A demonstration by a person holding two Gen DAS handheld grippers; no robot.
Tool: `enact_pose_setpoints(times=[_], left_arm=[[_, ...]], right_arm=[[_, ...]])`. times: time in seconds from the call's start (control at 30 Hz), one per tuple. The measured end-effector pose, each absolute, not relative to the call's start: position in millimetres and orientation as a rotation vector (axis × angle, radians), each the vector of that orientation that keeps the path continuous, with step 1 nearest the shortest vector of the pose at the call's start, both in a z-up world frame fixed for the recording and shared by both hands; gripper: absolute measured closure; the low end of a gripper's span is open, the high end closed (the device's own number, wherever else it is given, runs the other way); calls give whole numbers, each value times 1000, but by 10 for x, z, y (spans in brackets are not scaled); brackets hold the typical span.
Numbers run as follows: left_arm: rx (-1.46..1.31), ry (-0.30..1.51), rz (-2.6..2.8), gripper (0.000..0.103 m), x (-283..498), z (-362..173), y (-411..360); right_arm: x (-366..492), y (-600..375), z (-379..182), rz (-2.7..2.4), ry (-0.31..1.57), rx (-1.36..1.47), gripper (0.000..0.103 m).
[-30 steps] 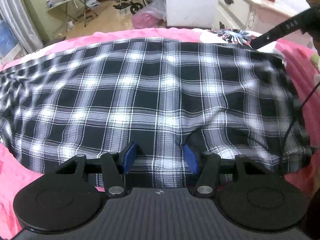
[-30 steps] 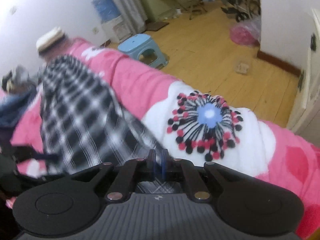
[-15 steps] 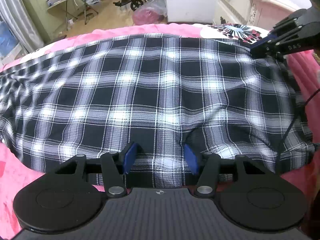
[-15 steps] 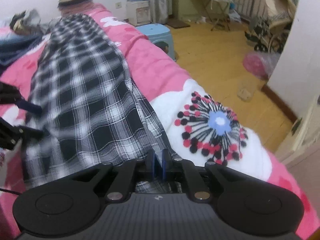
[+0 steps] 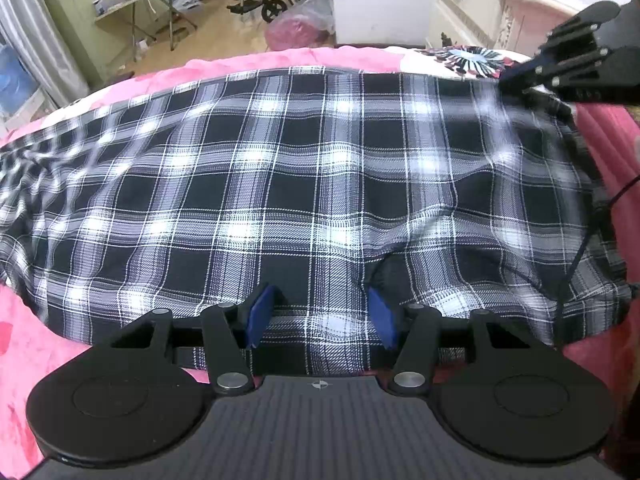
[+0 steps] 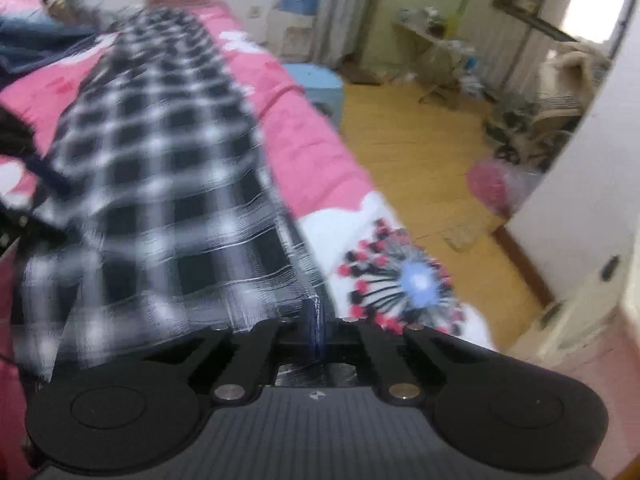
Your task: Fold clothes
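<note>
plaid garment (image 5: 304, 184) lies spread along the pink bed (image 5: 248, 64), unfolded; right claw (image 6: 316, 320) pinches its corner, left claw (image 5: 320, 316) gapes over its near hem (folding all remains).

No words, labels, brands or numbers can be read anywhere in either view. The only sign is a small round crosshair mark, printed at the top middle of the ribbed grey plate just behind the fingers of the left gripper (image 5: 319, 317), and the same mark in the same spot behind the right gripper (image 6: 316, 322).
</note>
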State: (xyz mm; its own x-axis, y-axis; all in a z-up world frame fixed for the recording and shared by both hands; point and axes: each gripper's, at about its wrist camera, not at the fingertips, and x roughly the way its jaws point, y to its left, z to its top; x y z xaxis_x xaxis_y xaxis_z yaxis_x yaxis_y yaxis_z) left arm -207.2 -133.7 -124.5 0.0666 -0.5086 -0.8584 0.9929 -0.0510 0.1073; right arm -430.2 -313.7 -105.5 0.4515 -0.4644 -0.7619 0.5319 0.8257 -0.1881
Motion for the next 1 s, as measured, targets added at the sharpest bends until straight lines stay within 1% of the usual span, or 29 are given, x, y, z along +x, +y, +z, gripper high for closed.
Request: enact_pose_setpoints(times=[0.13,0.2,0.27,0.43,0.57,0.6,0.67,0.7,0.73,0.83,1.0], left_arm=[[908,710,-1404,50,-2076,-1243,-1336],[908,710,-1404,50,-2074,-1240,-1336],[906,711,-1405,50,-2067,-1237,-1338],[903,715,-1408,50,-2045,-1215,-1334],[891,728,-1411,50,-2016,-1162,-1318],[887,731,-1412,50,-2009,-1149,-1314],[888,731,-1412,50,-2005,-1130,-1304],[896,724,-1413,50,-2012,-1126,-1299],[902,717,-1413,50,-2021,-1121,-1294],[920,694,-1419,50,-2050,-1105,-1282],[927,682,-1430,50,-2075,-1087,-1281]], right_arm=[[-4315,-3277,-1156,-715,952,62,103],[-4396,-3394,-1221,-747,963,122,103],[-4535,-3492,-1177,-782,926,224,103],[-5061,-3570,-917,-819,756,465,101],[-5180,-3443,-924,-757,762,510,98],[-5199,-3407,-931,-741,768,516,97],[-5237,-3334,-947,-709,779,529,88],[-5256,-3298,-954,-693,785,536,74],[-5254,-3263,-962,-680,790,530,68],[-5187,-3191,-971,-661,797,494,67],[-5186,-3220,-973,-646,754,548,67]])
